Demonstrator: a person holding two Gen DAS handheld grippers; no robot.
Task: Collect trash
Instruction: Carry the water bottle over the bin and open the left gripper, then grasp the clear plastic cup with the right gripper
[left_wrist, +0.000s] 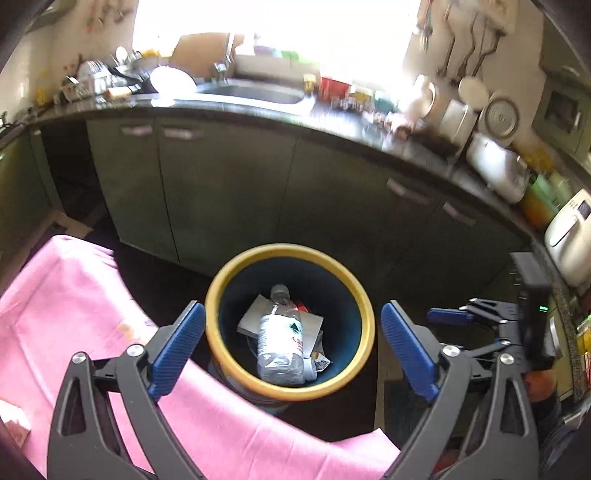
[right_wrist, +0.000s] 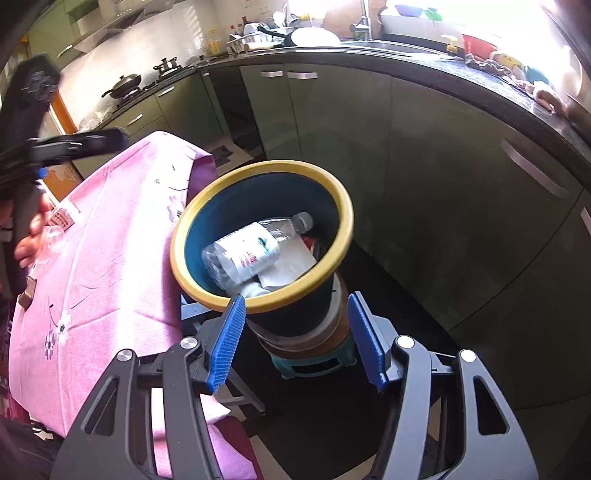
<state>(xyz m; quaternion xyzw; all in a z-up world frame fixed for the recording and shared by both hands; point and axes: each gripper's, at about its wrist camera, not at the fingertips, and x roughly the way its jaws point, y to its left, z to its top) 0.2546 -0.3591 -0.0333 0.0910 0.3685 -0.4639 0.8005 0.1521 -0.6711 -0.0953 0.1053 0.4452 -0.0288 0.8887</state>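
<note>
A blue trash bin with a yellow rim (left_wrist: 290, 393) (right_wrist: 266, 301) stands beside the pink-clothed table (left_wrist: 74, 314) (right_wrist: 110, 258). Inside it a crushed clear plastic bottle (left_wrist: 280, 339) (right_wrist: 251, 251) lies on white paper (left_wrist: 255, 314) and other scraps. My left gripper (left_wrist: 293, 308) hovers above the bin's mouth, jaws wide open with nothing between them; it shows blurred at the upper left of the right wrist view (right_wrist: 92, 142). My right gripper (right_wrist: 295, 299) is partly open and empty, just in front of the bin's wall, and appears to the bin's right (left_wrist: 448, 316).
The bin rests on a small teal stool (right_wrist: 314, 363) over a dark floor. Green cabinets (left_wrist: 229, 192) under a dark counter (right_wrist: 461, 85) curve behind it, with a sink and dishes on top. A small printed box (right_wrist: 61, 218) lies on the cloth near a person's hand (right_wrist: 33, 236).
</note>
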